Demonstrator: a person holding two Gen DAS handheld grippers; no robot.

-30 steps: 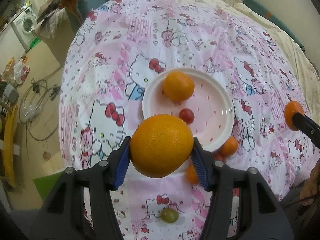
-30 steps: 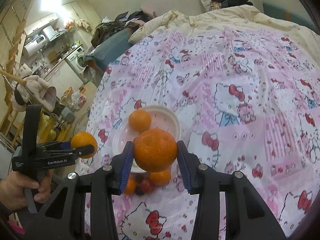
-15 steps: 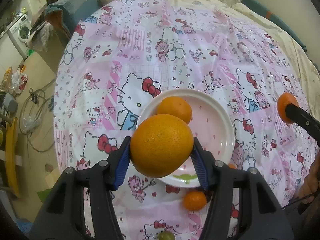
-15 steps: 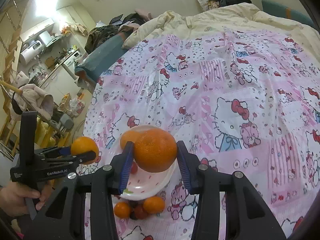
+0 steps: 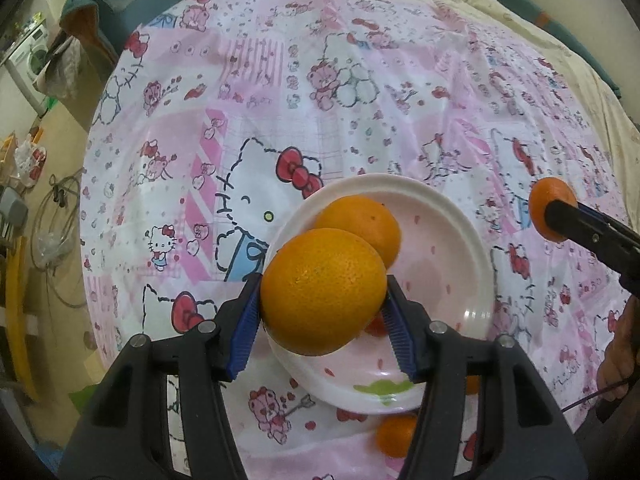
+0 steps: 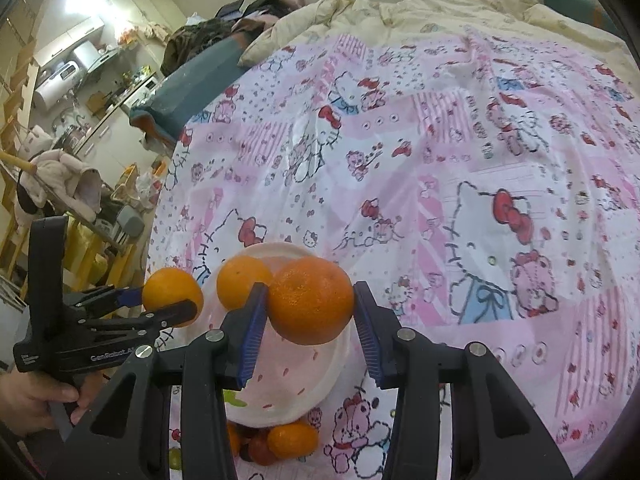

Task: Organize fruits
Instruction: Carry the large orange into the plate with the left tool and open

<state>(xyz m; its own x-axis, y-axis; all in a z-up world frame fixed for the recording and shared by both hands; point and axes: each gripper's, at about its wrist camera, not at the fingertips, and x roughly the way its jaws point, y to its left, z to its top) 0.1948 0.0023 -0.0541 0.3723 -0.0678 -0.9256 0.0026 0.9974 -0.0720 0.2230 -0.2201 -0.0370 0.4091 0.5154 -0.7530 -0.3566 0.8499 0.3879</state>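
1. The left tool (image 5: 322, 312) pinches a large orange (image 5: 323, 290) between its blue pads (image 5: 245, 332), one pad on each side of the fruit.
2. In the left wrist view this large orange hangs above the near-left part of a pale pink plate (image 5: 472, 264) and hides part of its rim.
3. The plate lies on a bed covered with a pink cartoon-cat sheet (image 5: 280, 100).
4. A second orange (image 5: 368, 224) sits in the plate toward its far side, partly hidden behind the held one.
5. A bit of a small red fruit (image 5: 375, 325) shows in the plate just below the held orange.
6. The right tool (image 6: 310, 322) pinches a tangerine (image 6: 311, 300) with a dimpled skin, its blue pads (image 6: 251, 328) pressed against both sides.
7. In the right wrist view the tangerine hangs over the plate's right half, with the plated orange just left of it.
8. On the sheet by the plate's near edge lies a small cluster of loose fruit: a small orange one (image 6: 292, 438) and a dark red one (image 6: 262, 448) touching it.
9. A green fruit (image 6: 174, 458) peeks out at the bottom left of that cluster, mostly hidden by the tool.
10. A person's hand (image 6: 30, 398) grips the handle of the left tool at the left edge of the right wrist view.
11. A cream quilt (image 6: 440, 8) is bunched at the far end of the bed.
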